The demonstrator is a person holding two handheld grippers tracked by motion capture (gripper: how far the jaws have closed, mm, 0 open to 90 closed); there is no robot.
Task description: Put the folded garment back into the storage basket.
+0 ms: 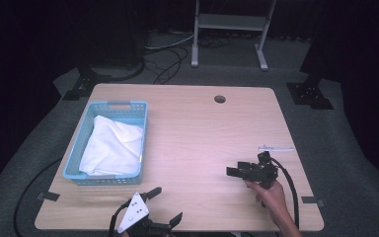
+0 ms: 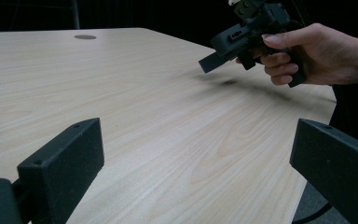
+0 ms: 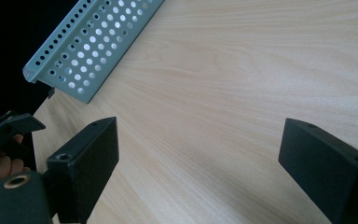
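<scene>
Two grippers were out on the wooden table (image 1: 197, 123), and both were empty. At the bottom of the high view, a bit left of the middle, sat the left gripper (image 1: 168, 205) with its jaws spread wide and nothing between them. At the lower right of that frame a hand (image 1: 272, 195) held the right gripper (image 1: 233, 171), which pointed left toward the basket; its jaws stood apart too, with only bare table showing between them in the right gripper view. The light blue basket (image 1: 81, 138) stood at the left side of the high view, well apart from both tools. A white cloth (image 1: 112, 147) lay bunched up inside it, and nothing was touching the cloth. The basket's holed wall (image 3: 88, 44) showed in the upper left of the right gripper view, some way off. A thin pen-like thing (image 1: 275, 148) lay near the right edge of the table, just above the right gripper. It looked like the work with the cloth was either just done or not begun; I could not tell which. If the cloth was to come out next, a gripper would need to travel over to the basket, dip inside, and pinch a fold of the cloth before lifting.
</scene>
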